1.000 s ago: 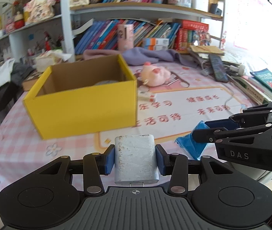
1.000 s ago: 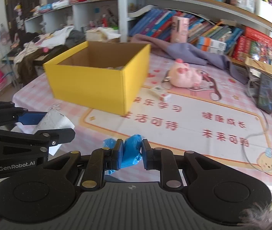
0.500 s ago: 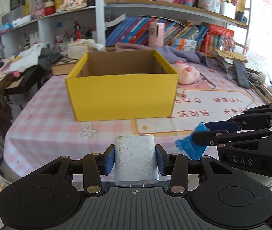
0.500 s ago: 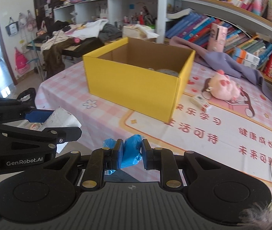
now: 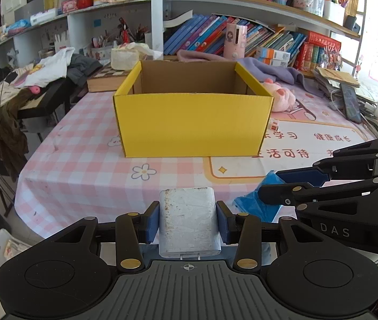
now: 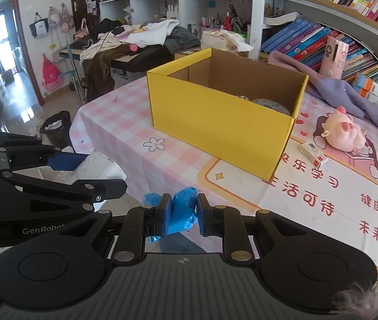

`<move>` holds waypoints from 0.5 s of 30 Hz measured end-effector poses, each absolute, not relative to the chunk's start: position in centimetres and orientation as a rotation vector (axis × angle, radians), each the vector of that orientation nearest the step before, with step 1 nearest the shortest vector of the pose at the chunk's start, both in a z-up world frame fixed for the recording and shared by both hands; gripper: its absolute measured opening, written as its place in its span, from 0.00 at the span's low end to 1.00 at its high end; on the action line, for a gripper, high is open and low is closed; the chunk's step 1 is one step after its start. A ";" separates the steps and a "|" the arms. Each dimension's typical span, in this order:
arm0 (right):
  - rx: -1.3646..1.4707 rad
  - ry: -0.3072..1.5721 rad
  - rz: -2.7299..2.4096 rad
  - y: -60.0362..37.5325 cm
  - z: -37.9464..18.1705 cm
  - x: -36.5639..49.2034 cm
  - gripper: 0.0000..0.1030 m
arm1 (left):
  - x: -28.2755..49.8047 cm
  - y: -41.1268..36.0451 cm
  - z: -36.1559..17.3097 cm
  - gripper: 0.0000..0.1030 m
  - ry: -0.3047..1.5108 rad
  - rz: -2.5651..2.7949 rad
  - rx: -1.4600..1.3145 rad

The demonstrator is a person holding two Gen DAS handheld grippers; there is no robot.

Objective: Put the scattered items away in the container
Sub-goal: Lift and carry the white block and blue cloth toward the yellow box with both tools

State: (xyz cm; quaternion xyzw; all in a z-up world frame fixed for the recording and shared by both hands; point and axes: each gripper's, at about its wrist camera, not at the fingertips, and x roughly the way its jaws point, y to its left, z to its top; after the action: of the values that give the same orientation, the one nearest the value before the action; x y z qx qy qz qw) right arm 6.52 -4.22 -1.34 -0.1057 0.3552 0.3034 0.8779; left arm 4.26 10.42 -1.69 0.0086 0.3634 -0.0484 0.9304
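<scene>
1. Yellow cardboard box point(image 5: 193, 126) at centre frame in the left wrist view, upper centre-right in the right wrist view; open top, brown inside, standing on the pink checked tabletop point(image 5: 82, 160).
2. Partly filled already: a round greyish item point(image 6: 269, 104) visible low inside against the far right corner in the right wrist view; too little showing to name.
3. Left tongs point(image 5: 188, 221) at lower centre, pinching a white, scuffed, rounded rectangular block point(image 5: 188, 218), possibly a charger or power bank, held short of the box.
4. Right tongs point(image 6: 182, 214) at lower centre of their own view, clamped on a crumpled blue plastic wrapper point(image 6: 182, 213), also short of the box and off the near tabletop edge.
5. Judged as mid-task: two items in hand and not yet dropped in.
6. Left to collect, by the look of it: a small white packet with red end point(image 6: 313, 154) lying just beside the box's right corner, and a pink plush pig point(image 6: 345, 132) further right.
7. Beyond, at upper frame: purple cloth point(image 6: 335, 88), crowded bookshelves point(image 5: 242, 34), a heap of clothes point(image 6: 135, 37) at upper left.
</scene>
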 end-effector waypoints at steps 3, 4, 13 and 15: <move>-0.228 0.738 0.644 -4.0 -1.4 7.2 0.18 | 4.8 10.6 -1.5 0.41 0.736 -0.085 0.011; -0.232 0.735 0.648 -3.9 -1.4 7.4 0.18 | 5.1 10.6 -1.4 0.41 0.730 -0.081 0.010; -0.247 0.674 0.664 -3.9 -0.1 11.5 0.18 | 8.4 9.8 0.1 0.41 0.667 -0.062 0.040; -0.253 0.651 0.672 -3.9 0.4 12.5 0.18 | 9.3 9.7 0.7 0.41 0.644 -0.056 0.045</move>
State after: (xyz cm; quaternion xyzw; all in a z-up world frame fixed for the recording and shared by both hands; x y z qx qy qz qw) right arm 12.53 -3.89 0.38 -0.1218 0.3131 0.3232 0.8847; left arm 9.29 9.73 0.67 0.0222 0.3164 -0.0275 0.9480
